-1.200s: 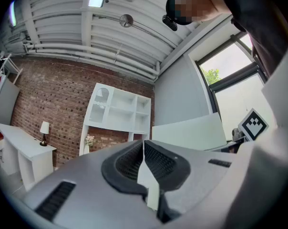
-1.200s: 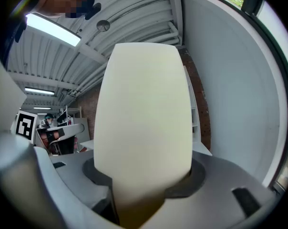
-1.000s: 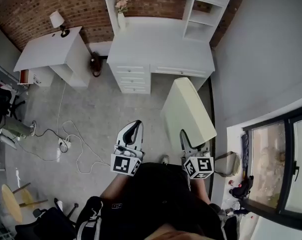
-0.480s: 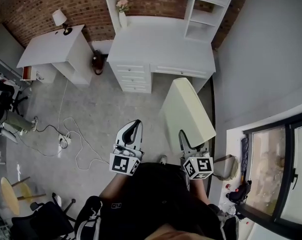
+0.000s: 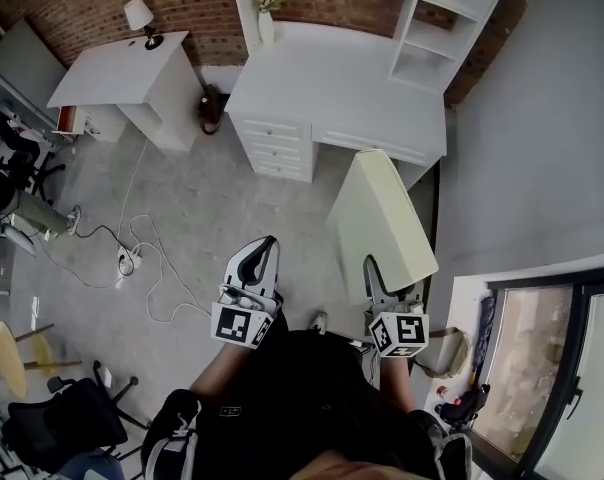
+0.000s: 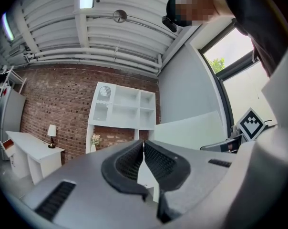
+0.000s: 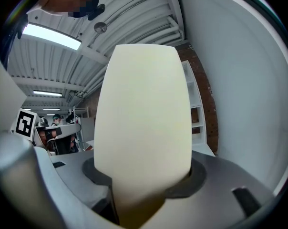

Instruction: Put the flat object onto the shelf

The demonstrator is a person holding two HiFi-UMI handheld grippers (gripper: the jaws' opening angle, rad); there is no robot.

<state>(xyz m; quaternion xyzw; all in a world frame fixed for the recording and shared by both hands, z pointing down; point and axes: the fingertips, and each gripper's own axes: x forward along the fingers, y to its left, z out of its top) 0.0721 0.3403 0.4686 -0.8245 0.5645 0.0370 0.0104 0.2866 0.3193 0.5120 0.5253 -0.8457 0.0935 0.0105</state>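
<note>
Holding: you're pinching the cream flat object in your right gripper, its jaws clamping the lower end.
Flat object: it's leaning tilted above the floor, just short of the white table.
Left gripper: you're keeping its jaws pressed together, carrying nothing.
Shelf: it's standing on the table, well apart.

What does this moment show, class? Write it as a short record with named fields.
Held thing: cream board, tilted, in the right gripper
Right gripper: shut on the board's near end
Left gripper: shut, empty
Shelf: white, above the desk, ahead of the person
Board on shelf: not yet
</note>
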